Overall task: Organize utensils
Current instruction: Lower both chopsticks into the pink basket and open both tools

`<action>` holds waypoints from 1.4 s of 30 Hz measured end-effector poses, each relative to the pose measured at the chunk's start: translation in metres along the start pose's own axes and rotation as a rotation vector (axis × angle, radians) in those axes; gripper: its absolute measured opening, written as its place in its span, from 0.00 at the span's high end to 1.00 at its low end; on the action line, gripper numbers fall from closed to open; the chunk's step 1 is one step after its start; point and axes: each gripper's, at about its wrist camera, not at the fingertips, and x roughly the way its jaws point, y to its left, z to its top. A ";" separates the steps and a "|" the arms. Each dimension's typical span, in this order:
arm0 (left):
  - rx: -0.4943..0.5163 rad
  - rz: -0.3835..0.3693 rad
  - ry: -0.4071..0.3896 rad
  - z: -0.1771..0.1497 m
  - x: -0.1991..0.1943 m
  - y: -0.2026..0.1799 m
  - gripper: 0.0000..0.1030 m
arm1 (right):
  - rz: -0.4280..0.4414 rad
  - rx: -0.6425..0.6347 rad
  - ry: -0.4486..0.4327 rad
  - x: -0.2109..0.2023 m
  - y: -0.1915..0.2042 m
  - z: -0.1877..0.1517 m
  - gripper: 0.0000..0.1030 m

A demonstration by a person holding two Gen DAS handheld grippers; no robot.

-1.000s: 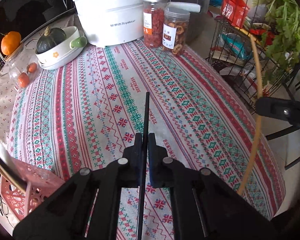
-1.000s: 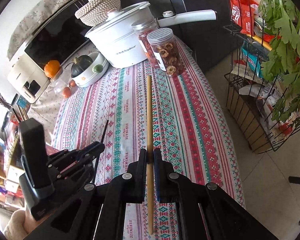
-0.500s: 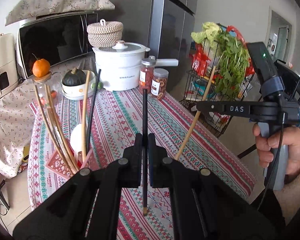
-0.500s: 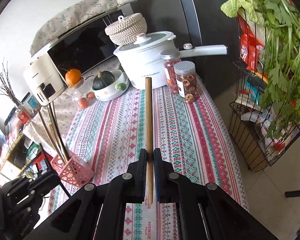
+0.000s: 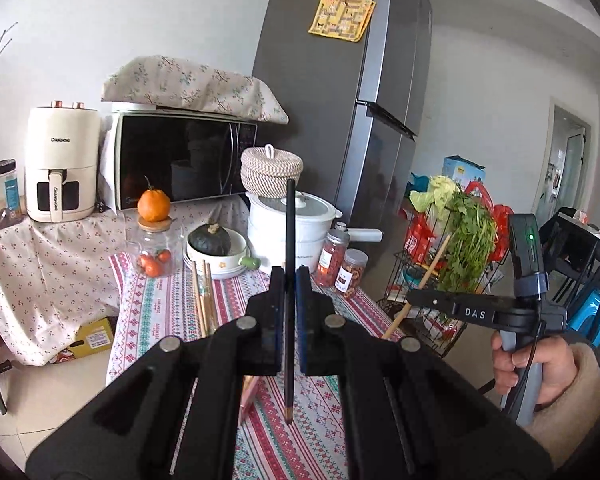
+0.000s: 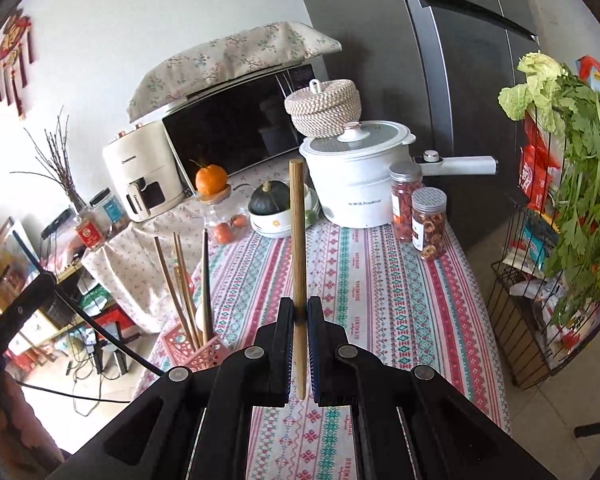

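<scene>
Left fingers: your left gripper (image 5: pixel 290 304) is clenched on the black chopstick (image 5: pixel 289 248), which stands upright between the pads, its tip poking out below them over the desk (image 5: pixel 172 304).
Right fingers: your right gripper (image 6: pixel 300 320) is clamped on the wooden chopstick (image 6: pixel 297 240), also upright, most of its length rising above the pads.
Why held so: you grip each stick near its lower part and keep it vertical, which I judge suits dropping it end-first into the holder.
Pink basket (image 6: pixel 196 350): it sits at the desk's near edge, down and to the left of your right fingers, with several chopsticks (image 6: pixel 186 280) already standing in it, leaning apart.
Where the sticks are: both are in the air, clear of the basket and not yet in it.
Other containers: ahead of the fingers stand a white pot (image 6: pixel 356 184) with its lid on and two jars (image 6: pixel 428 220) of dried food.
</scene>
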 end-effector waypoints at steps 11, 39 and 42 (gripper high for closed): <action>-0.013 0.107 -0.105 0.005 0.004 0.026 0.94 | 0.072 -0.051 0.032 0.018 0.038 -0.004 0.94; -0.076 0.186 0.167 -0.022 0.066 0.053 0.35 | 0.180 -0.073 -0.036 0.016 0.065 0.003 0.94; -0.110 0.211 0.201 -0.030 0.060 0.063 0.26 | 0.205 -0.079 -0.067 0.014 0.071 0.007 0.94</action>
